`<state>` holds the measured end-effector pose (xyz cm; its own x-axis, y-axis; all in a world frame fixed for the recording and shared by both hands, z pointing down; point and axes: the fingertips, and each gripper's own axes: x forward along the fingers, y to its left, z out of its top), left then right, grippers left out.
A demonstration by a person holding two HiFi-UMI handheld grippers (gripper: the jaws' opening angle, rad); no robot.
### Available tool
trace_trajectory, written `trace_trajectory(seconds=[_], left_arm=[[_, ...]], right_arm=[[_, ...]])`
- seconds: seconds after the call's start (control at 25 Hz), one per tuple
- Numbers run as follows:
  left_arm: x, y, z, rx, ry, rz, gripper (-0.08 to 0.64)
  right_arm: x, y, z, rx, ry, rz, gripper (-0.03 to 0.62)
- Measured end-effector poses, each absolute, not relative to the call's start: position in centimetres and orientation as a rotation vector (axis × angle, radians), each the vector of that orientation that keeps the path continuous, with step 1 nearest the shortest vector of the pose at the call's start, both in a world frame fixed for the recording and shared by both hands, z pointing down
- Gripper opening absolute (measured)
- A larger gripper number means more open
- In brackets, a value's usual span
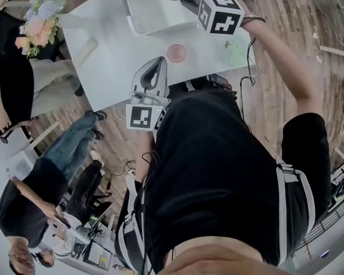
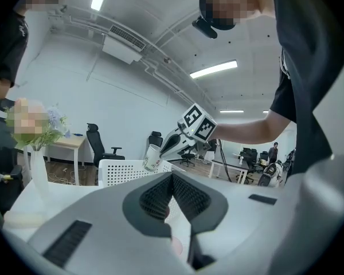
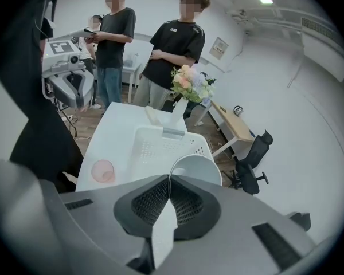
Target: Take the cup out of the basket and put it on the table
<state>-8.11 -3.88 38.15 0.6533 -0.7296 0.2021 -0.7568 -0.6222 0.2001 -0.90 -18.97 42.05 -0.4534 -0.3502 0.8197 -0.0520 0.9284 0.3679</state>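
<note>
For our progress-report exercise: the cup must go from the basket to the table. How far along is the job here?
Done: the white cup is out of the white basket, its rim pinched by the right gripper's fingers. In hand: it hangs in the air above the basket. Left: carry it over the table, set it down and release.
</note>
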Motion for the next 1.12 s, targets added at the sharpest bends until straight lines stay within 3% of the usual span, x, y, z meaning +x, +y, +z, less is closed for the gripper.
trace_trajectory(seconds=[1.12], left_arm=[[-5.5,-4.0,37.1,2.663,-1.157,0.127,0.02]], right_arm=[[1.3,-3.0,38.0,0.654,-2.892,0.258,0.025]])
